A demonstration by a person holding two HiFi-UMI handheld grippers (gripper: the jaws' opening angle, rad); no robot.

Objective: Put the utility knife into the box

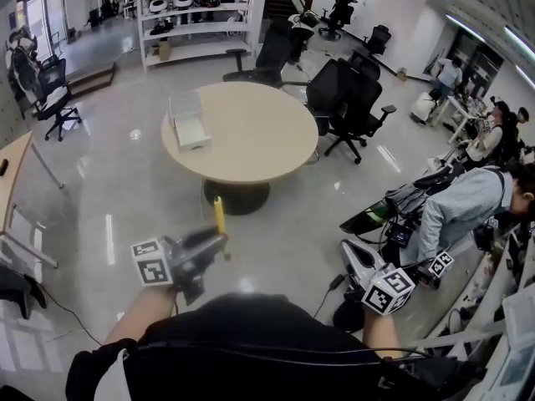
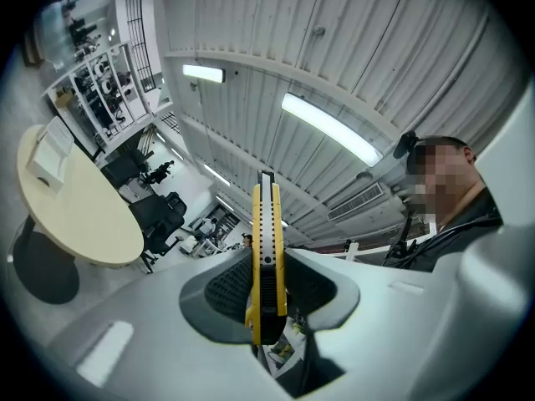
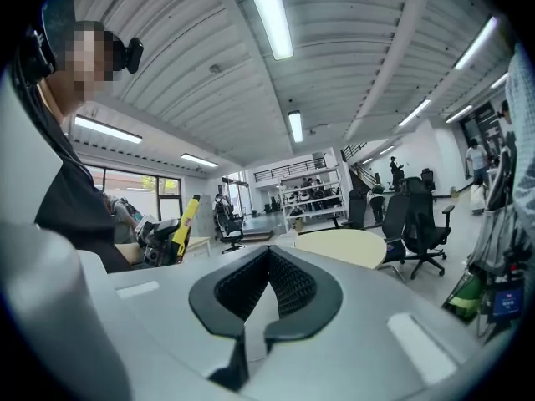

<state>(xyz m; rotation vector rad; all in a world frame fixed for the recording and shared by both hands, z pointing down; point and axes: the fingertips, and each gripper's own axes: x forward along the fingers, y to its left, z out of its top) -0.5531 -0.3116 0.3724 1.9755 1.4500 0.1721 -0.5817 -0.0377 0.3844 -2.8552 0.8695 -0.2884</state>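
Observation:
A yellow utility knife [image 1: 220, 215] stands upright between the jaws of my left gripper [image 1: 217, 242], which is shut on it over the floor, short of the round table. In the left gripper view the knife [image 2: 266, 249] is clamped between the black pads and points up. A white open box [image 1: 188, 122] sits on the left part of the beige round table [image 1: 259, 140]; the box [image 2: 48, 153] also shows at the far left of the left gripper view. My right gripper [image 1: 358, 259] hangs low at the right, its pads together with nothing between them [image 3: 266, 299]. The knife [image 3: 184, 220] shows at its left.
Black office chairs [image 1: 351, 98] stand behind and to the right of the table. White shelves [image 1: 196, 15] line the back wall. A person [image 1: 468, 203] bends over cluttered desks at the right. A wooden desk [image 1: 10, 178] edges in from the left.

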